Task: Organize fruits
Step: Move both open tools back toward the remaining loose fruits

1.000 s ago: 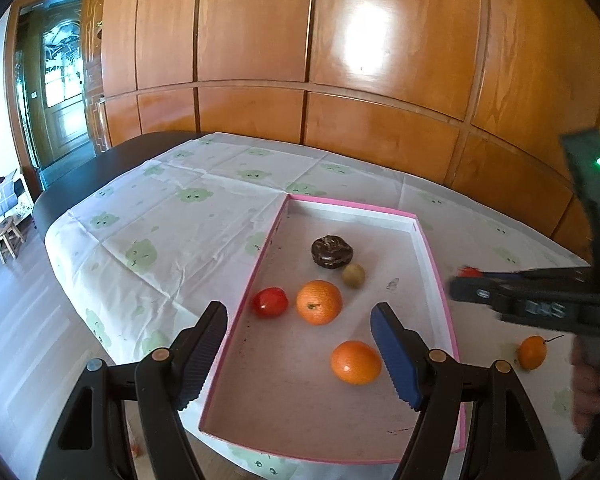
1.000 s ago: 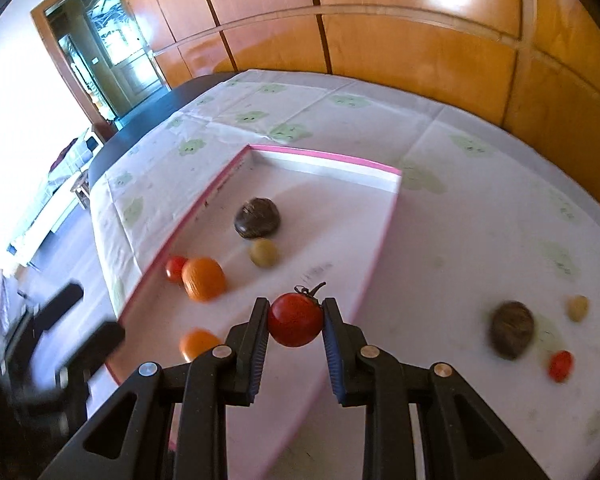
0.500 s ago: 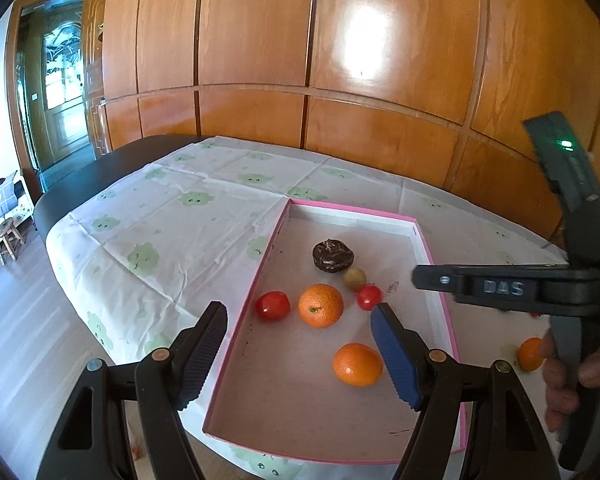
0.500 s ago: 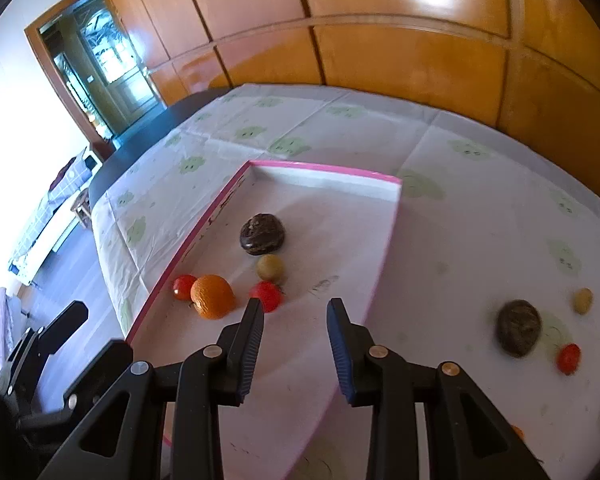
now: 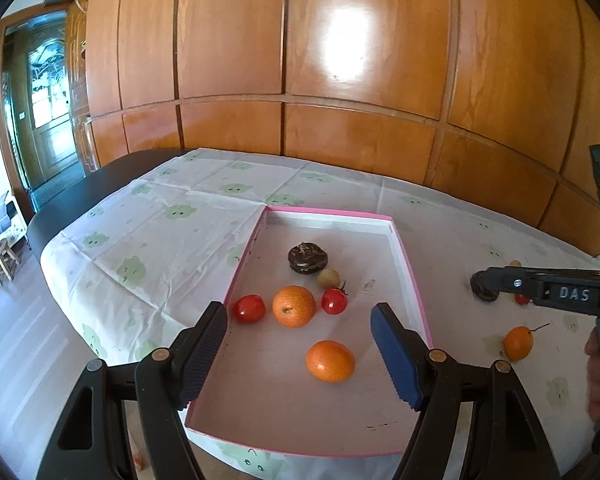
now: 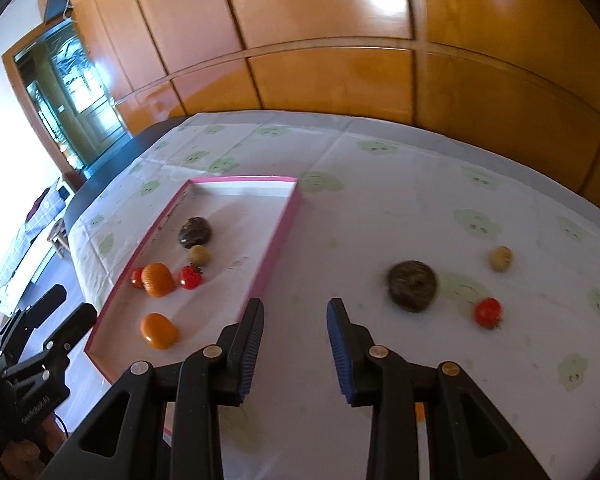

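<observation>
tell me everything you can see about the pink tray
The pink tray is a shallow rectangular box with bright pink outer walls and rim and a pale, whitish inside, cardboard by its look. It lies flat and open on the patterned tablecloth, its near end at the table's edge. Inside sit two oranges, two red tomatoes, a dark wrinkled fruit and a small greenish-brown one, all loose toward its left side. No gripper touches it.

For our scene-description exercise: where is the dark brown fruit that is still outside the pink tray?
In the right wrist view, the dark brown fruit lies on the tablecloth right of the pink tray, between a small tan fruit and a red tomato.
</observation>
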A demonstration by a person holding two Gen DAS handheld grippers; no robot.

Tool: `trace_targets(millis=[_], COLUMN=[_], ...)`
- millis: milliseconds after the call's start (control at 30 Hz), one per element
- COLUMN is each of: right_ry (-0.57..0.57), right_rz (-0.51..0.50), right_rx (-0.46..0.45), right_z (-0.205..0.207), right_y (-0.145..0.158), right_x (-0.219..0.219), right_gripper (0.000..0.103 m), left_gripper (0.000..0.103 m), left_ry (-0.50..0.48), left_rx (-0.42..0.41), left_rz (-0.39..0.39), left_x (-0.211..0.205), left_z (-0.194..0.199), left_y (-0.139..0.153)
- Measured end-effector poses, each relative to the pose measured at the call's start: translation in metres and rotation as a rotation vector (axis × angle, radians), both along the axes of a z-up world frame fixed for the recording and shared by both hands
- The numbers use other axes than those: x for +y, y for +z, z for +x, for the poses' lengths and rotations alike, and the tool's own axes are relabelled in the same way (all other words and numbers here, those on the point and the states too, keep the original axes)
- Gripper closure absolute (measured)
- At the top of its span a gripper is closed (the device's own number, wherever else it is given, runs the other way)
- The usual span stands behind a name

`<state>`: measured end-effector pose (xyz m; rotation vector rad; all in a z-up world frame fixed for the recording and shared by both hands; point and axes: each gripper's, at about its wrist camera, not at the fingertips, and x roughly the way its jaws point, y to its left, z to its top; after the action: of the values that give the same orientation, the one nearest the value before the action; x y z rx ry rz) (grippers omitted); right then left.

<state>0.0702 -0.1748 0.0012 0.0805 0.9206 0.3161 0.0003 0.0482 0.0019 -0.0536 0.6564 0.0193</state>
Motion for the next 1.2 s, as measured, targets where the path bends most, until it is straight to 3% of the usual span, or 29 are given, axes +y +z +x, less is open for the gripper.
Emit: trace_targets(millis=[567, 767, 967, 1200], right_ry=[-0.193, -0.368, -0.571, -0.584], right_rz=[-0.106, -0.154, -0.063, 0.018], right_rx=[-0.054, -0.055, 0.039, 0.072], right_z=[-0.019, -0.017, -0.015, -0.015], right_y=[0.017, 0.003, -0.016, -0.019], right_x=[-0.117, -0.184, -0.236, -0.24], right_gripper=[0.07, 0.07, 0.07, 0.07], left_gripper=[0.028, 0.027, 0.027, 0.027], left_ry=[-0.08, -0.155, -0.267, -0.4], left_rx=[0.008, 0.021, 0.052, 0.116], left_rz=[0.045, 0.071, 0.078, 0.067], left_x=[-0.029, -0.054, -0.085, -0.127], left_z=[-0.001, 0.0, 0.0, 0.004], left_y=[0.002, 0.0, -0.003, -0.016])
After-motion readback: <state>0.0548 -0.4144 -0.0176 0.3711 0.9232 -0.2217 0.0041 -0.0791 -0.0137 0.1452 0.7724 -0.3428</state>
